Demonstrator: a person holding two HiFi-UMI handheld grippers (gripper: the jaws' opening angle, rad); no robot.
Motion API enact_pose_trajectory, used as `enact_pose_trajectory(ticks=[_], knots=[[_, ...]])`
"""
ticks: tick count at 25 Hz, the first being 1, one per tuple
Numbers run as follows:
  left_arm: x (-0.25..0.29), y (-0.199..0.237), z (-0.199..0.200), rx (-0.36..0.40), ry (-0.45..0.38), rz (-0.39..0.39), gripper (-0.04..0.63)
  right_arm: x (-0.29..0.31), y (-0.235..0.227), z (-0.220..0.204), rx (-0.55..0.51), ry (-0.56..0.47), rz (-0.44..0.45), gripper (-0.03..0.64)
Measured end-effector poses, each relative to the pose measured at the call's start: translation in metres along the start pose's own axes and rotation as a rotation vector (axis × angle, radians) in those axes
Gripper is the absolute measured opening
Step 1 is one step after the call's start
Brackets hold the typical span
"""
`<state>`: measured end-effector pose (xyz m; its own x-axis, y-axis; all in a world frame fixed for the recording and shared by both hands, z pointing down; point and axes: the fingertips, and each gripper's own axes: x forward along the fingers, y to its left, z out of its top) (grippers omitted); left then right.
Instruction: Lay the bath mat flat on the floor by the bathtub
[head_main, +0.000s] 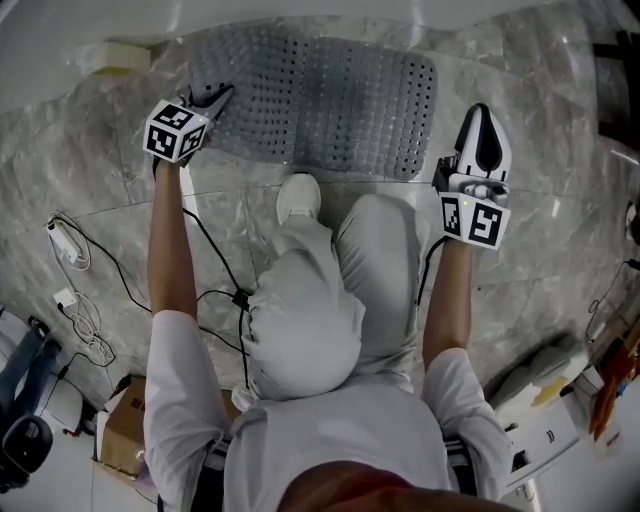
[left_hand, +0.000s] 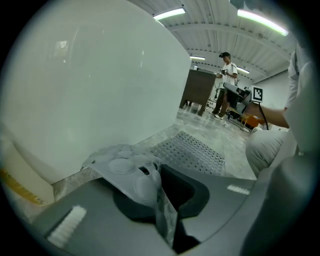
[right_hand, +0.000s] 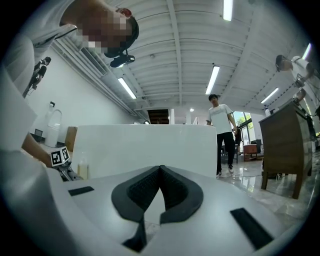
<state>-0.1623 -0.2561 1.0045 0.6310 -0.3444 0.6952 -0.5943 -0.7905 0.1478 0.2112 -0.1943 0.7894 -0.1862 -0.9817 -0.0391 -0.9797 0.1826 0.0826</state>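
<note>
The left claw (left_hand: 159, 172) was clamped on one crumpled corner of the single grey bath mat (head_main: 330, 100), holding that corner up off the marble floor (head_main: 110, 160). The rest of the mat stretched flat to that claw's right, along the foot of the one white bathtub (left_hand: 90, 90) straight ahead of it. Just left of that claw, a pale yellow block (head_main: 118, 57) sat against the tub. The right claw (head_main: 481, 112) hung just past the mat's other end, apart from it, its jaws pressed together on nothing. Between the two claws and nearer the person, one white shoe (head_main: 298, 197) sat just beside the mat's near edge. Behind the left claw lay black cables (head_main: 215, 290), a white plug strip (head_main: 62, 242) and one cardboard box (head_main: 125, 425). Far beyond the right claw, one other person (right_hand: 222, 132) stood near a brown cabinet (right_hand: 285, 142).
</note>
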Motion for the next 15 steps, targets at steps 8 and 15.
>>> enact_pose_trajectory(ticks=[8,15], knots=[[0.015,0.044,-0.058,-0.113,0.127,0.006,0.039,0.0,0.007,-0.03,-0.026,0.029,0.037,0.002],[0.033,0.067,-0.104,-0.117,0.21,0.088,0.031,0.002,0.018,-0.074,0.035,0.081,0.053,0.002]])
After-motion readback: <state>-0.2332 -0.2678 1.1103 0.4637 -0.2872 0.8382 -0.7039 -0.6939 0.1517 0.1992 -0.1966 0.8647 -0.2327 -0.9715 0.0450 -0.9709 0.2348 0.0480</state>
